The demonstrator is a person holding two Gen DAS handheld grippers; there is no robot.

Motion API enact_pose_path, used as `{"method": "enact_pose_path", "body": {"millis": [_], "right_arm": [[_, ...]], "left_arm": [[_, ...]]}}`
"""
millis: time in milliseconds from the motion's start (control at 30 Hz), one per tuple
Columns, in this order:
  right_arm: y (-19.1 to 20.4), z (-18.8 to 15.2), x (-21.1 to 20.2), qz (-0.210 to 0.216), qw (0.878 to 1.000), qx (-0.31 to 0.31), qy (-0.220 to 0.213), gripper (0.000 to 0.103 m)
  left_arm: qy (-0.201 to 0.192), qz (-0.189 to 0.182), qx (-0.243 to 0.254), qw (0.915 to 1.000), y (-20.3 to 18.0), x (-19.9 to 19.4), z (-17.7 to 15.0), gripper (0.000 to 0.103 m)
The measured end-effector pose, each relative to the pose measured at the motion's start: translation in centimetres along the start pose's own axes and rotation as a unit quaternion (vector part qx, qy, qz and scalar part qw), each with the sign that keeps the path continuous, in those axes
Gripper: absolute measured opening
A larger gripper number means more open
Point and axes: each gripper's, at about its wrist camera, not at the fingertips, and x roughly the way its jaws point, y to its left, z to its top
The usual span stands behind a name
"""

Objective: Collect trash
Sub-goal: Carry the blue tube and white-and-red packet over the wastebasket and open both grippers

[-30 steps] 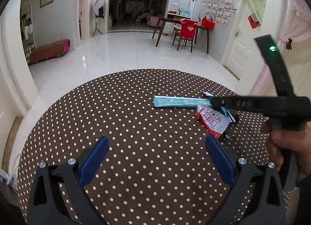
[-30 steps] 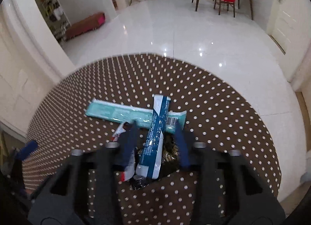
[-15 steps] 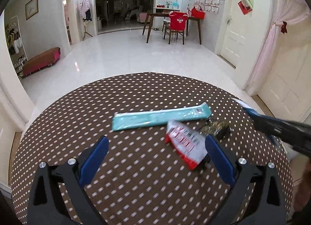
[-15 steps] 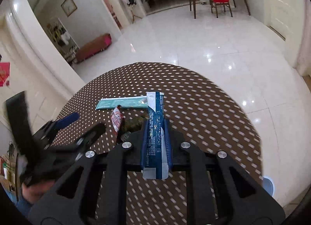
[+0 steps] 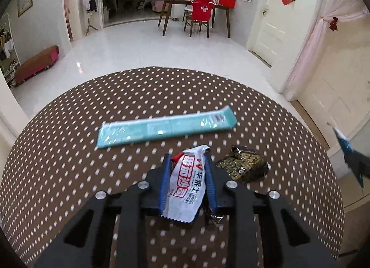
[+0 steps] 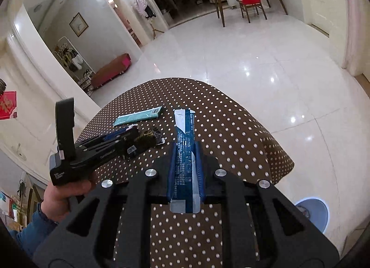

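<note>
On the polka-dot table (image 5: 69, 152), the teal wrapper (image 5: 166, 129) lies at twelve o'clock of the left gripper (image 5: 187, 164), whose jaws have just been closing onto the red-and-white wrapper (image 5: 187, 184). A crumpled gold wrapper (image 5: 245, 164) sits at its three o'clock. The right gripper (image 6: 186, 152) is clamped on the blue wrapper (image 6: 184, 152), lifted clear.
</note>
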Motion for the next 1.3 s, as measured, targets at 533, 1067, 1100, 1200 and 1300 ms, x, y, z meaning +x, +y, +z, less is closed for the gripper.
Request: {"method": "enact_pose_path", "body": {"millis": [533, 1067, 1100, 1200, 1300], "right_arm": [[-0.3, -2.2, -4.9, -0.005, 1.0, 0.011, -0.023, 0.016], [-1.5, -3.7, -6.0, -0.016, 0.999, 0.029, -0.024, 0.016], [-1.4, -3.9, -6.1, -0.016, 0.999, 0.03, -0.025, 0.016], [-1.5, -4.0, -6.3, -0.019, 0.999, 0.033, -0.027, 0.016], [-1.7, -4.2, -6.4, -0.021, 0.999, 0.036, -0.029, 0.016]], "left_arm": [[-0.049, -0.058, -0.021, 0.9969, 0.8, -7.8, -4.7, 0.026], [-0.022, -0.048, -0.013, 0.9985, 2.3, -6.6, -7.0, 0.011], [-0.024, -0.049, -0.013, 0.9984, 2.4, -6.7, -6.8, 0.009], [-0.028, -0.053, -0.012, 0.9981, 2.3, -7.3, -6.6, 0.007], [-0.016, -0.035, -0.001, 0.9993, 2.1, -6.9, -6.3, 0.03]]}}
